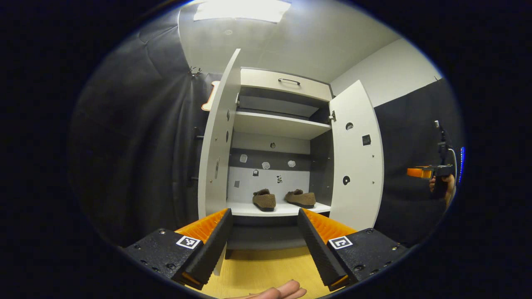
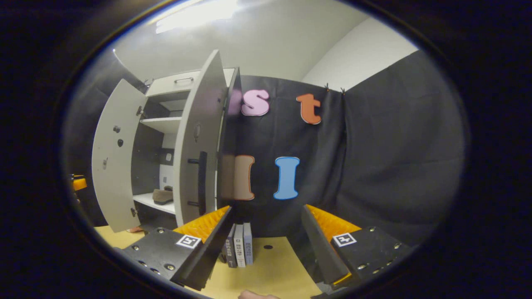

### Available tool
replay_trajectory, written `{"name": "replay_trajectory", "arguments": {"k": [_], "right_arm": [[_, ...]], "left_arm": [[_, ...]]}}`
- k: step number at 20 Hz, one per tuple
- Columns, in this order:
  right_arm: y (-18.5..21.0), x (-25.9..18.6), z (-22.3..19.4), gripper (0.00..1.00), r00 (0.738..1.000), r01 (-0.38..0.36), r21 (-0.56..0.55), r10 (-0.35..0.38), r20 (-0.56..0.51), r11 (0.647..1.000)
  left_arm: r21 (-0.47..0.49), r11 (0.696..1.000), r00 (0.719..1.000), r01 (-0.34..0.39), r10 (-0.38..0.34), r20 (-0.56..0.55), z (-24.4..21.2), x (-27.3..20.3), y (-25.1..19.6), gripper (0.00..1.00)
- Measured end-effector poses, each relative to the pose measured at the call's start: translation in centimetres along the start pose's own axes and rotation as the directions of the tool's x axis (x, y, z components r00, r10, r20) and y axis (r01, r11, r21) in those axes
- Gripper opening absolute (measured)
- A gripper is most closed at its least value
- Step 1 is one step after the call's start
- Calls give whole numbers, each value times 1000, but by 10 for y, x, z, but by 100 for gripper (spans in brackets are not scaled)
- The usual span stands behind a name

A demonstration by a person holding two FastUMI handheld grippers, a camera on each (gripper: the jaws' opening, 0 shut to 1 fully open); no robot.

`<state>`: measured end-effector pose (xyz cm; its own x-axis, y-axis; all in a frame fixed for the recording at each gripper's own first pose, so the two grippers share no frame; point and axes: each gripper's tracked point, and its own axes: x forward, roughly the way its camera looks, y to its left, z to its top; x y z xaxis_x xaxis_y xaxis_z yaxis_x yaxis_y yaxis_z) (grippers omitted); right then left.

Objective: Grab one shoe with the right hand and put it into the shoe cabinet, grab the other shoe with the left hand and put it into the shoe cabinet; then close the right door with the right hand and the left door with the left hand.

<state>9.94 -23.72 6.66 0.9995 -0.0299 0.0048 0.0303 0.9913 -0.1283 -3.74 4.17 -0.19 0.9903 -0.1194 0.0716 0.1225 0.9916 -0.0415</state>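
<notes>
Shoes sit side by side on the cabinet's [image 1: 286, 85] lower shelf [image 1: 249, 209]: the left shoe [image 1: 264, 200] and the right shoe [image 1: 300, 198], both brown, fuzzy, low slip-ons with dark soles, close together but apart. The cabinet is pale with a dark interior, a drawer with a slim handle on top, and an upper shelf. Both doors stand wide: the left door [image 1: 218, 141] and the right door [image 1: 357, 162]. The left gripper [image 1: 264, 232] is released, fingers spread, held before the cabinet above the yellow surface [image 1: 262, 270]. The right gripper [image 2: 266, 230] is likewise spread and grasps nothing, near the right door's dark handle [image 2: 202, 176], with books [image 2: 240, 249] upright on the surface beyond it.
</notes>
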Motion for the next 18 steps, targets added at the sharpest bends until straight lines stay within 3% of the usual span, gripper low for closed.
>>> {"name": "replay_trajectory", "arguments": {"k": [1,4,7,10,12,18], "right_arm": [[-10,15,-2,98,1000,5,8,-4,-16,1000],[-34,50,-4,99,998,15,75,-11,-57,997],[-31,79,-11,99,996,14,115,-4,-86,993],[4,91,-15,96,992,-64,173,81,-95,983],[27,98,-13,100,989,-94,200,115,-93,975],[98,109,3,100,983,-169,86,174,-51,982]], "left_arm": [[-10,1000,1000,1,-1,-5,-5,-7,1,93],[-40,999,999,27,-27,-19,-15,-19,-2,96],[3,1000,1000,21,-21,-22,-18,-22,4,96],[10,999,999,39,-39,-27,-22,-21,1,93],[17,998,998,53,-52,-36,-30,-18,-2,96],[38,999,996,30,-27,-90,-54,-6,8,96]]}}
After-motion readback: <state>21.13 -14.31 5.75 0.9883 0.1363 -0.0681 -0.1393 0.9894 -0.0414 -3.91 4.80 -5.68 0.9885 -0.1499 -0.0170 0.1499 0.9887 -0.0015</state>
